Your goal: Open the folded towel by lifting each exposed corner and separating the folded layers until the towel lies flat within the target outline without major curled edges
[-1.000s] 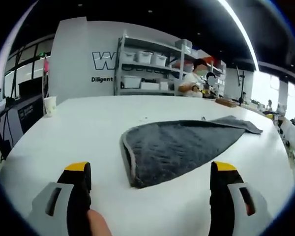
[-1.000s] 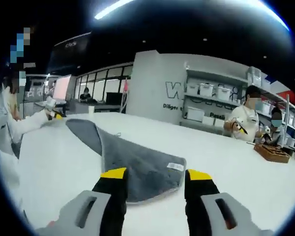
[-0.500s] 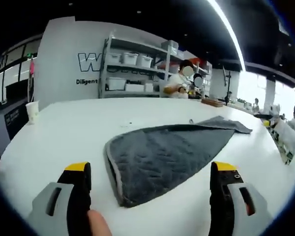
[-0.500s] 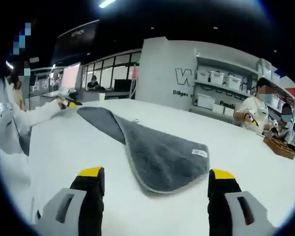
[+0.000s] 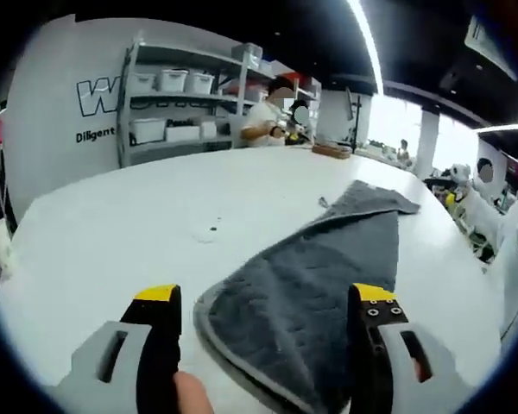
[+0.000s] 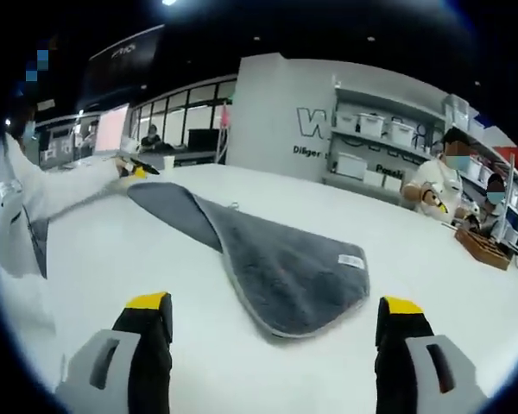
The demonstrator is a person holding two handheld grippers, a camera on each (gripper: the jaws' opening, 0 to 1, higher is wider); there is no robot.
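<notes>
White table [image 5: 112, 224] runs wide beneath me; one grey towel [image 5: 319, 285] lies folded at twelve o'clock. I'd pinch just the top layer's corner and peel back slowly. Two grippers: left gripper [image 5: 263, 315] spread astride its near end, right gripper [image 6: 272, 321] spread, apart from it.

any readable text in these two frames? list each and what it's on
"W": large outlined letter on the grey wall, rest hidden behind the shelving.
"Diligent": small line under it, cut off by the shelving.
White tag on the grey towel: print too small to read.
</notes>
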